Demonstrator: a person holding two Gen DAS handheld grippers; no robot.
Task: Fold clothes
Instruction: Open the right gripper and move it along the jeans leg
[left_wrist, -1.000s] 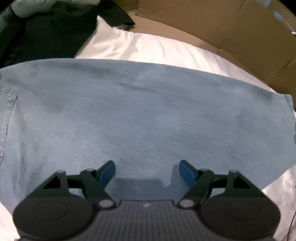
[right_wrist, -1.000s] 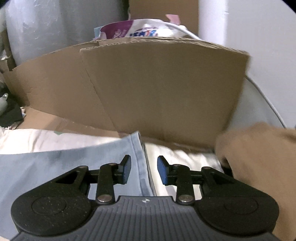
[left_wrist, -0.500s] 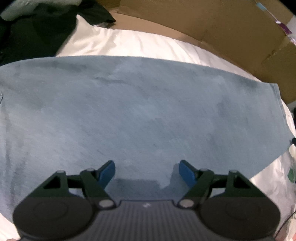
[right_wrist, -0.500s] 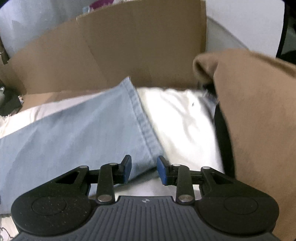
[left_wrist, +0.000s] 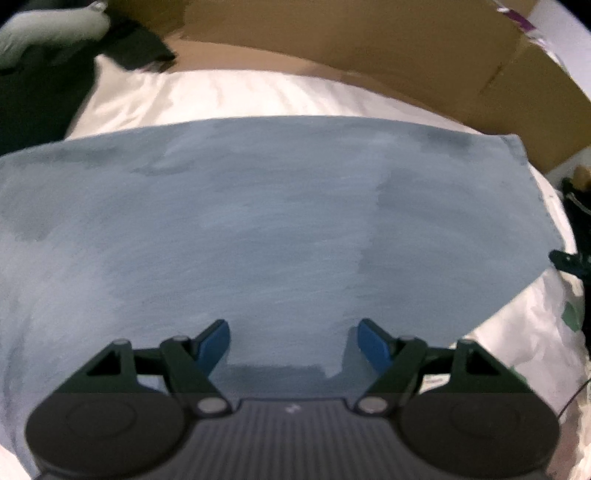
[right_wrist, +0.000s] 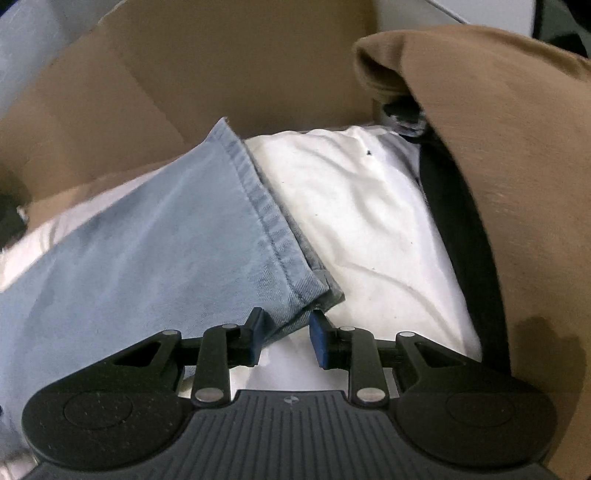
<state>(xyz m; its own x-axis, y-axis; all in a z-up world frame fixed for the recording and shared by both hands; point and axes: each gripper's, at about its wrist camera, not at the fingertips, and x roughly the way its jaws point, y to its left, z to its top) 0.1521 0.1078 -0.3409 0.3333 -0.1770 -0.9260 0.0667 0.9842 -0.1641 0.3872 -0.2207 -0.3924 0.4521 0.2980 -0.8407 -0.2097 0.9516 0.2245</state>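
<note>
A pair of light blue jeans (left_wrist: 280, 229) lies spread flat on white bedding (left_wrist: 258, 96). My left gripper (left_wrist: 294, 339) hovers low over the middle of the denim, its blue pads wide apart and nothing between them. In the right wrist view one leg runs in from the left and ends in a stitched hem (right_wrist: 277, 229). My right gripper (right_wrist: 288, 334) is at the near corner of that hem. Its fingers stand apart, with the corner of the cloth just inside the gap. Neither pad presses on the cloth.
A cardboard wall (left_wrist: 369, 44) (right_wrist: 221, 74) stands along the far side of the bedding. Dark clothes (left_wrist: 44, 92) are piled at the far left. Brown fabric (right_wrist: 517, 203) with a black strip beside it fills the right of the right wrist view.
My right gripper has dropped from facing the cardboard down to the hem, whose corner now sits between its fingertips. The left view has shifted slightly along the jeans; its fingers stay wide apart.
</note>
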